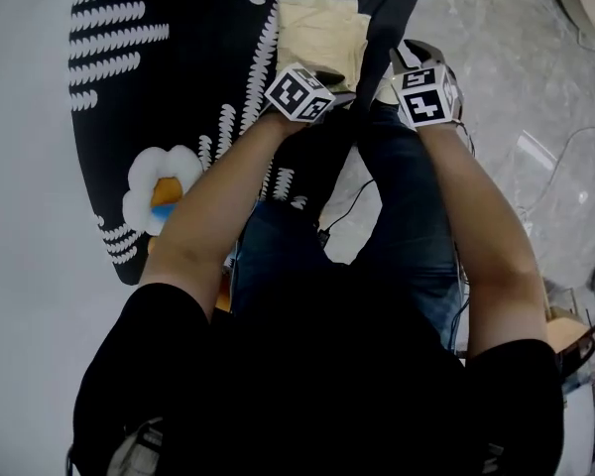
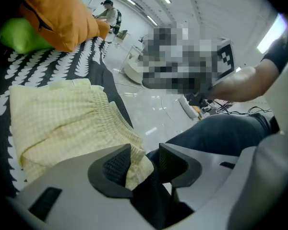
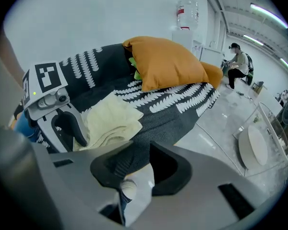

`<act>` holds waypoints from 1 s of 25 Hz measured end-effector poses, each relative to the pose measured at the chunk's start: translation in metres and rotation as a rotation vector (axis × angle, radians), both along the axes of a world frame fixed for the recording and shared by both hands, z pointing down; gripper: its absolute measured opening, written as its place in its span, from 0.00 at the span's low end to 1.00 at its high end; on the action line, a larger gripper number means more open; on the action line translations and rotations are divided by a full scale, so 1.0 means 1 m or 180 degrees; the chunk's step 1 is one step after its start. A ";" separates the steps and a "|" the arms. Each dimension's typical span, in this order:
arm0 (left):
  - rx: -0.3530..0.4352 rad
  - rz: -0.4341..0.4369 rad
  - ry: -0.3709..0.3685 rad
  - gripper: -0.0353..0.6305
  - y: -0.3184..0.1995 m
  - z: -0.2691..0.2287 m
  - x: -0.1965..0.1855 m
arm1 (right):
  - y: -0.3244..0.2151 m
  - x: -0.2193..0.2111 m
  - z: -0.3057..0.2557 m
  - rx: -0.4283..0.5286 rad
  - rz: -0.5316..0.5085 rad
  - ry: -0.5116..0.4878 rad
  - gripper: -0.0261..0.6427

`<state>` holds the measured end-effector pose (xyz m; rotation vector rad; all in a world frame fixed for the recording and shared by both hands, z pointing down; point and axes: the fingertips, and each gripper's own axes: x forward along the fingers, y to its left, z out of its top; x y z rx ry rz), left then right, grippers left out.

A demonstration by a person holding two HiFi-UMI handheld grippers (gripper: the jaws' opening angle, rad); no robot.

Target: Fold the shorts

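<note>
Standing at the edge of a dark blanket point(image 1: 178, 87) patterned with white leaf-like marks, looking down past jeans point(image 1: 407, 226) to the grey floor point(image 1: 506, 58); holding the left gripper point(image 2: 144, 163) at the near edge of the shorts point(image 2: 62, 119), its fingers point(image 2: 116, 166) parted only a little; taking one pale yellow corner of the shorts into that narrow gap, the cloth touching the finger on the left of the left gripper view and stopping short of the other, so lying between them rather than being squeezed, as far as can be seen; holding the right gripper point(image 3: 134, 164) just beside the left one, off the right side of the shorts, at the rim of the blanket; showing its fingers likewise a little apart, the dark hem of the blanket drooping into the upper part of the gap against one finger, with floor showing through the rest; finding the shorts lying flat as a squarish, folded, pale yellow bundle on the blanket, close to its edge and straight ahead of both grippers, the gathered waistband running along the side nearest the floor; noting an orange cushion point(image 3: 168, 63) farther back on the blanket, well apart from the shorts, with a green thing point(image 3: 133, 61) tucked against it.
</note>
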<state>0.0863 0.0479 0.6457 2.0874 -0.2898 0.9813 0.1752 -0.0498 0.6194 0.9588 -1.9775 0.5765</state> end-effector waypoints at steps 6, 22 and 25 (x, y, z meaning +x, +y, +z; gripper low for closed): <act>-0.0234 -0.0189 -0.0104 0.39 -0.015 -0.043 -0.003 | -0.034 0.007 -0.037 -0.0024 -0.0249 -0.0055 0.20; 0.0414 -0.1465 0.0181 0.38 -0.050 -0.285 -0.062 | -0.030 -0.023 -0.269 0.0169 -0.0442 -0.0492 0.20; 0.0530 -0.1679 0.0292 0.38 -0.029 -0.333 -0.075 | -0.006 -0.024 -0.305 0.0168 -0.0290 -0.0616 0.20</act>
